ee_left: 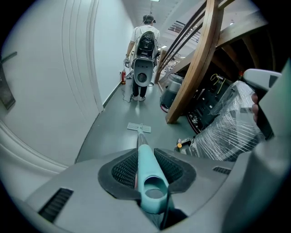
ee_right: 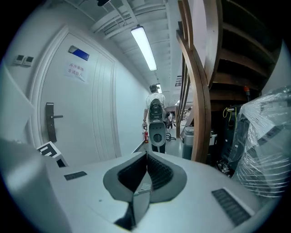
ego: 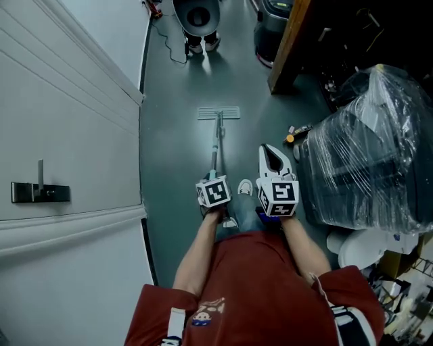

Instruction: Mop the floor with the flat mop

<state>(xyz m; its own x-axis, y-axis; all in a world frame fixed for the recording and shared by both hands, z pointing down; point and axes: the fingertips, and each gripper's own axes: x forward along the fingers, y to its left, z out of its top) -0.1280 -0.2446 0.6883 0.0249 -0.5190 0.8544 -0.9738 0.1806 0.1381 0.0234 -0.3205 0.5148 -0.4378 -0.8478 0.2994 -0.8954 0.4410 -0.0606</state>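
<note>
The flat mop lies along the dark green floor point(ego: 176, 135), its pale head point(ego: 218, 113) flat on the floor ahead of me. The thin pole point(ego: 216, 145) runs back to my left gripper point(ego: 212, 180). In the left gripper view the teal handle end point(ee_left: 151, 179) sits clamped between the ribbed pads point(ee_left: 125, 170), with the mop head point(ee_left: 139, 128) far down the corridor; the left gripper point(ee_left: 148, 169) is shut on the handle. My right gripper point(ego: 270, 150) floats beside it on the right, clear of the mop. In its own view the right gripper point(ee_right: 146, 157) has its jaws shut together, empty.
A white door with a black handle point(ego: 40, 192) lines the left side. On the right stand a plastic-wrapped bulk point(ego: 372, 149) and a wooden post point(ego: 287, 47). A small yellow-capped item point(ego: 294, 135) lies on the floor. A person with a machine point(ego: 197, 17) stands farther down the corridor.
</note>
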